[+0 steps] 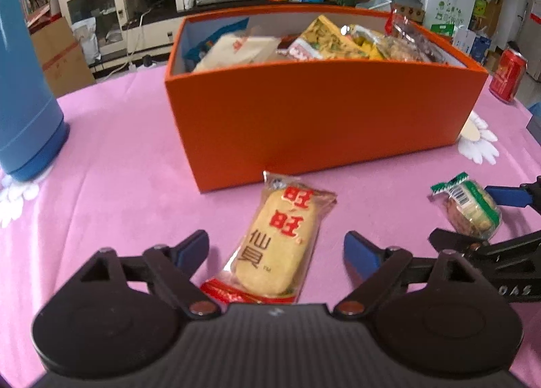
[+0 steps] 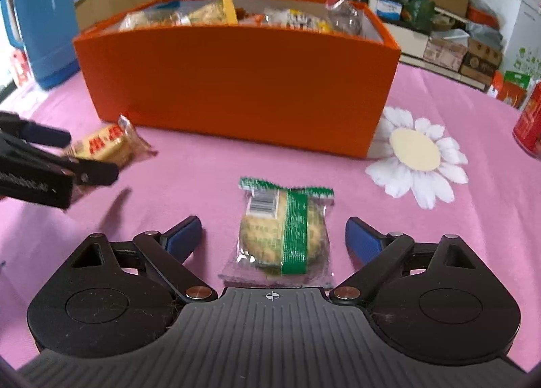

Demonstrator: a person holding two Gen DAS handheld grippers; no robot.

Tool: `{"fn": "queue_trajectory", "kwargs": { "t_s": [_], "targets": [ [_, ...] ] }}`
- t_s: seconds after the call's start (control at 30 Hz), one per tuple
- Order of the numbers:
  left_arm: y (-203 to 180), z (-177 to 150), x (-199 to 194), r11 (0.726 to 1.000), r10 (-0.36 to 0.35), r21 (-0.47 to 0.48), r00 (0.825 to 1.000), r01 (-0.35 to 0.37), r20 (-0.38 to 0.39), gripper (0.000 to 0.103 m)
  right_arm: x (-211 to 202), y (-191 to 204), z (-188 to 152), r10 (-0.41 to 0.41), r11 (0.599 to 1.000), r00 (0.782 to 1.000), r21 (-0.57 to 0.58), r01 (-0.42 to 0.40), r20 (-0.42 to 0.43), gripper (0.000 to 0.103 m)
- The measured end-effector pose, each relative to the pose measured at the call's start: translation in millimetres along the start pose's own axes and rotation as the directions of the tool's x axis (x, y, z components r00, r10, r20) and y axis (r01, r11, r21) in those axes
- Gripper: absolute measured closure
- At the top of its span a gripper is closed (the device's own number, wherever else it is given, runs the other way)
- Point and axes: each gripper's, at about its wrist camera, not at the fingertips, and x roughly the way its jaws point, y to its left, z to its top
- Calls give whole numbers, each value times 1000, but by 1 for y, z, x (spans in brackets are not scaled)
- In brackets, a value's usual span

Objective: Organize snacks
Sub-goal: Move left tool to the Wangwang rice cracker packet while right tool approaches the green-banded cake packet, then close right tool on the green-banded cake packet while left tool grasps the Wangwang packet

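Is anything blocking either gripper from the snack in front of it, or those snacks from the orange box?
Nothing visible blocks either. The rice cracker packet lies between the open left gripper fingers; the green-striped biscuit packet lies between the open right gripper fingers. Only bare pink cloth separates both from the orange box, whose near wall must be cleared.

Both cameras sit low over the bench [image 1: 118, 151], each looking forward along its own tongs toward the orange box [image 1: 318, 110] at 12 o'clock. The left view is close above the rice cracker packet [image 1: 277, 239], and the right tongs [image 1: 473, 215] enter it at 3 o'clock. The right view is close above the green biscuit packet [image 2: 280, 235], and the left tongs [image 2: 64, 158] enter it at 9 o'clock. Both views share the box, both packets, the blue flask [image 2: 40, 16] and the red can [image 1: 507, 75].
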Motion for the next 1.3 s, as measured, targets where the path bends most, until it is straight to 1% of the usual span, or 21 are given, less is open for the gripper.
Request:
{"fn": "queue_trajectory", "kwargs": {
  "t_s": [0.03, 0.13, 0.17, 0.2, 0.23, 0.27, 0.3, 0.43, 0.53, 0.67, 0.8, 0.87, 0.9, 0.93, 0.97, 1.0, 1.13, 1.2, 1.23, 1.27, 1.3],
  "targets": [
    [0, -1, 2, 1000, 3, -2, 1000, -3, -12, 14, 0, -2, 0, 12, 1000, 1000, 14, -12, -3, 24],
    [-3, -2, 7, 1000, 10, 2, 1000, -10, -20, 19, -3, -5, -2, 21, 1000, 1000, 18, -21, 5, 32],
    [-3, -2, 5, 1000, -1, 0, 1000, 1, -13, 31, -4, -7, -3, 20, 1000, 1000, 17, -20, 9, 44],
    [-4, -2, 4, 1000, -10, -6, 1000, 10, -5, 39, -6, -8, -3, 24, 1000, 1000, 15, -25, 17, 72],
    [-4, -1, 3, 1000, -11, -10, 1000, 11, 3, 55, -9, -10, -3, 27, 1000, 999, 13, -27, 26, 71],
    [-4, -1, 2, 1000, -13, -10, 1000, 13, 4, 62, -10, -12, -2, 36, 999, 999, 22, -36, 19, 71],
    [-3, 0, 1, 1000, -12, -17, 1000, 12, 4, 65, -11, -13, -3, 46, 999, 999, 27, -46, 19, 71],
    [4, 0, -6, 997, -39, -63, 999, 39, 3, 67, -18, -17, -5, 67, 997, 997, 47, -68, 27, 71],
    [6, 1, -17, 996, -49, -72, 998, 51, 26, 67, -27, -21, 0, 88, 992, 994, 87, -93, 62, 71],
    [4, -2, -20, 997, -58, -57, 998, 59, 20, 67, -34, -17, 4, 91, 991, 992, 89, -98, 85, 71],
    [-2, -10, -10, 999, -35, -3, 999, 35, -29, 67, -26, -10, -1, 90, 994, 995, 59, -93, 40, 71],
    [-3, -12, -10, 1000, -26, 17, 999, 26, -25, 58, -19, -8, -5, 69, 997, 998, 33, -70, 12, 71],
    [-3, -13, -11, 1000, -18, 25, 1000, 18, -23, 52, -16, -7, -7, 60, 998, 998, 16, -60, 3, 71],
    [-3, -14, -11, 1000, -5, 30, 1000, 5, -23, 27, -16, -6, -9, 57, 998, 998, 2, -57, 8, 71],
    [-2, -15, -12, 999, 15, 37, 1000, -15, -9, 23, -17, -6, -10, 59, 998, 998, -4, -59, 8, 69],
    [-1, -16, -13, 998, 22, 53, 1000, -22, -2, 23, -17, -7, -10, 63, 998, 998, -6, -63, 5, 66],
    [5, -18, -8, 999, 3, 43, 1000, -2, -5, 21, -20, -9, -14, 60, 998, 998, -9, -60, 3, 61],
    [7, -15, -4, 1000, -13, 21, 1000, 13, -2, 28, -20, -8, -16, 51, 998, 999, -22, -51, 11, 60],
    [7, -14, -5, 1000, -21, 13, 1000, 21, 3, 37, -20, -8, -16, 48, 999, 999, -21, -48, 11, 59],
    [7, -13, -5, 1000, -30, 9, 1000, 30, 8, 54, -20, -8, -15, 49, 999, 999, -18, -49, 8, 61],
    [6, -12, -7, 999, -45, 10, 999, 45, 11, 63, -20, -8, -15, 52, 999, 999, -15, -52, 7, 71]
  ]
}}
